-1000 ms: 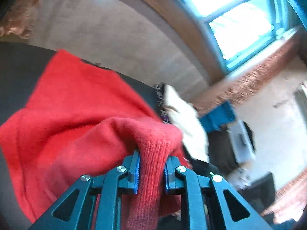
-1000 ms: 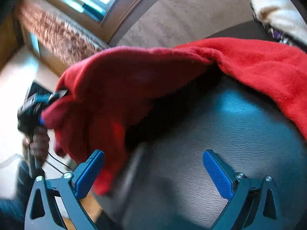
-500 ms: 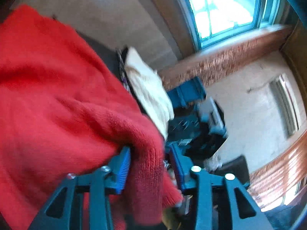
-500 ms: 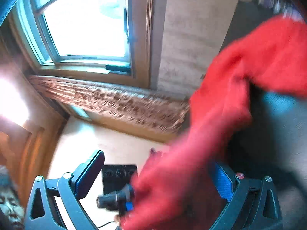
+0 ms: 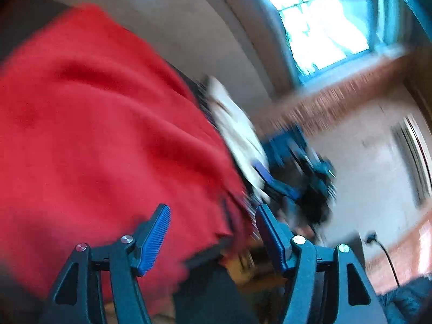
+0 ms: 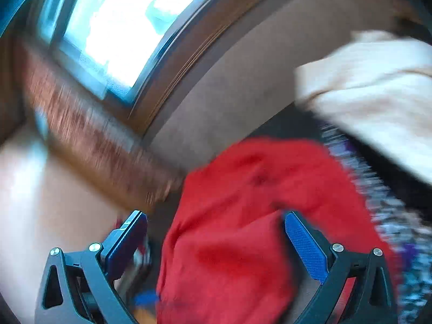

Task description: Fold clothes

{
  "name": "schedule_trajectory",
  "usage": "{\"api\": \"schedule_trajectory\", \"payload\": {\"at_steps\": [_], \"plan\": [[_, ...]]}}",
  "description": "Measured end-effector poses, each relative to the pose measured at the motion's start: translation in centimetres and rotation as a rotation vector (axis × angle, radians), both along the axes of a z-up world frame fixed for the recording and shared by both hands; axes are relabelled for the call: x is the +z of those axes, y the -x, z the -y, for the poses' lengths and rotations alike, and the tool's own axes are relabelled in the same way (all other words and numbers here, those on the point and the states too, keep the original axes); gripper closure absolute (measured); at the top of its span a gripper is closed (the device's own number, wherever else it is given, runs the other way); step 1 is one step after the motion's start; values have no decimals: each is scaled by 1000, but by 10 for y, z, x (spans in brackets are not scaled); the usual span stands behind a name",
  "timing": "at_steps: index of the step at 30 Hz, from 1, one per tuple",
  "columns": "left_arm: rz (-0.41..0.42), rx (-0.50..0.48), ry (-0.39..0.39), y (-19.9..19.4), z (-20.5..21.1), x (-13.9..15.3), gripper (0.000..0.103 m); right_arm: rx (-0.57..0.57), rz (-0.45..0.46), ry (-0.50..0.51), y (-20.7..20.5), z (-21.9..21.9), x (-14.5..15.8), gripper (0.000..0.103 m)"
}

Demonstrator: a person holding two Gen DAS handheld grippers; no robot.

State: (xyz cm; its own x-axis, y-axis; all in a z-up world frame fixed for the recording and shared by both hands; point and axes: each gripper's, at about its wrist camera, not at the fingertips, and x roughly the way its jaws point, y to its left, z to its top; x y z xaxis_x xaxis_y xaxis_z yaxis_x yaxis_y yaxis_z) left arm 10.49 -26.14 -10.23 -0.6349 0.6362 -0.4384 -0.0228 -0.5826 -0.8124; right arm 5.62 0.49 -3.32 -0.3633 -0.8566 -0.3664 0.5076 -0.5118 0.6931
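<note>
A red knitted garment (image 5: 102, 140) lies spread over a dark surface and fills the left of the left wrist view. My left gripper (image 5: 213, 229) is open, its blue pads apart, with the garment's edge lying between and below them. The other gripper (image 5: 291, 189) shows blurred beyond the garment's right edge. In the right wrist view the red garment (image 6: 243, 216) hangs bunched between the fingers of my right gripper (image 6: 216, 232), which is open and not closed on the cloth. Both views are motion-blurred.
A cream garment (image 6: 378, 86) lies on a patterned dark cloth (image 6: 383, 202) beside the red one; it also shows in the left wrist view (image 5: 237, 132). A bright window (image 5: 318, 21) and a wooden sill (image 6: 102, 151) stand behind. A cable (image 5: 386, 253) runs at the right.
My left gripper has opened and let go of the red garment's knitted edge. The garment has dropped onto the surface. Both grippers have swung, the right one now over the bunched cloth.
</note>
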Motion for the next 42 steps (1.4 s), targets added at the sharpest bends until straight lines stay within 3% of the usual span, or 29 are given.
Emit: {"api": "schedule_trajectory", "payload": {"at_steps": [4,8,11,16,20,22,23,26,30,33,35,37,42], "plan": [[45,230,-42,-52,59,-19,36,364,-103,-177,-53,100,4,0],[59,341,-32,-91,88,-27,36,640,-291,-419,-125,189,-7,0],[72,399,-27,-109,100,-34,36,738,-380,-507,-158,234,-19,0],[120,459,-47,-128,123,-49,36,803,-422,-678,-173,300,-56,0],[109,452,-41,-126,124,-47,36,807,-521,-813,-183,313,-83,6],[118,448,-49,-125,124,-50,35,808,-526,-808,-181,309,-80,14],[131,447,-56,-124,123,-54,35,807,-526,-801,-179,307,-78,27],[167,426,-62,-120,117,-59,35,738,-460,-776,-154,299,-65,88],[175,370,-39,-110,98,-60,35,543,-404,-653,-105,268,-26,89],[176,320,-13,-99,80,-59,35,337,-373,-562,-58,219,8,89],[161,273,-6,-86,64,-55,35,205,-314,-529,-24,180,15,89],[150,236,22,-74,49,-50,33,101,-230,-510,7,149,8,88],[165,117,114,-29,6,-44,32,-34,54,-420,45,84,-64,85]]}}
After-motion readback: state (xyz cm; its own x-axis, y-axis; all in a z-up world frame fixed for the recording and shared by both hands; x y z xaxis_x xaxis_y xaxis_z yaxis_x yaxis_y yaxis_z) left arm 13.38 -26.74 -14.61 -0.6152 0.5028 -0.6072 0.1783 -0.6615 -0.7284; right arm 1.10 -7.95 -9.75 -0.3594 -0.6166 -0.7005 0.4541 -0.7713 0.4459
